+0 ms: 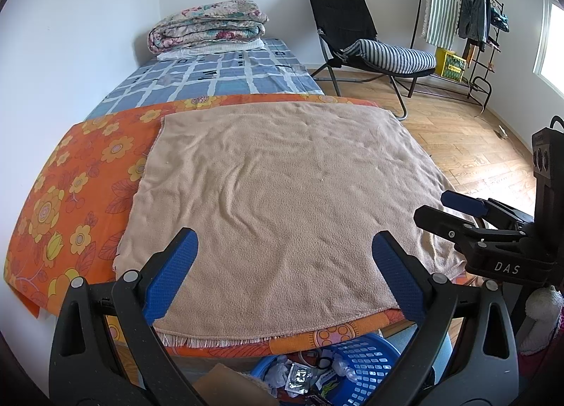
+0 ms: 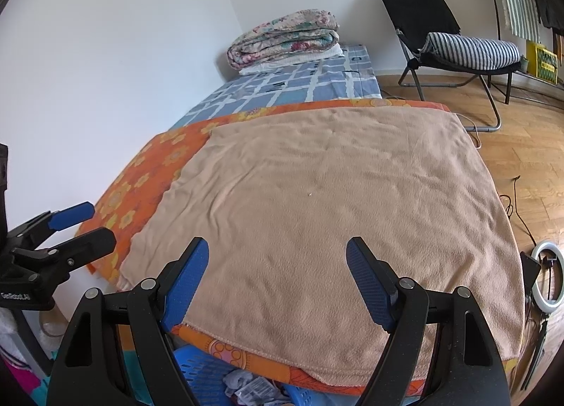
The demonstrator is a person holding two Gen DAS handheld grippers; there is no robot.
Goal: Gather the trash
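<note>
Our left gripper point(image 1: 284, 252) sits at the bottom of its wrist view, blue-padded fingers point(image 1: 174, 275) spread wide with nothing between them. Our right gripper point(image 2: 277, 259) is likewise spread and empty, low in its own frame. Both angle downward, side by side, apart.

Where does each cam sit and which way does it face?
Left wrist: on the left gripper, angled down over the tan blanket toward the black chair; own open fingers show, right gripper at right edge.
Right wrist: on the right gripper, same heading; own open fingers, left gripper at left edge.
Shared: blanket, folded quilt, chair, blue basket holding trash.
</note>
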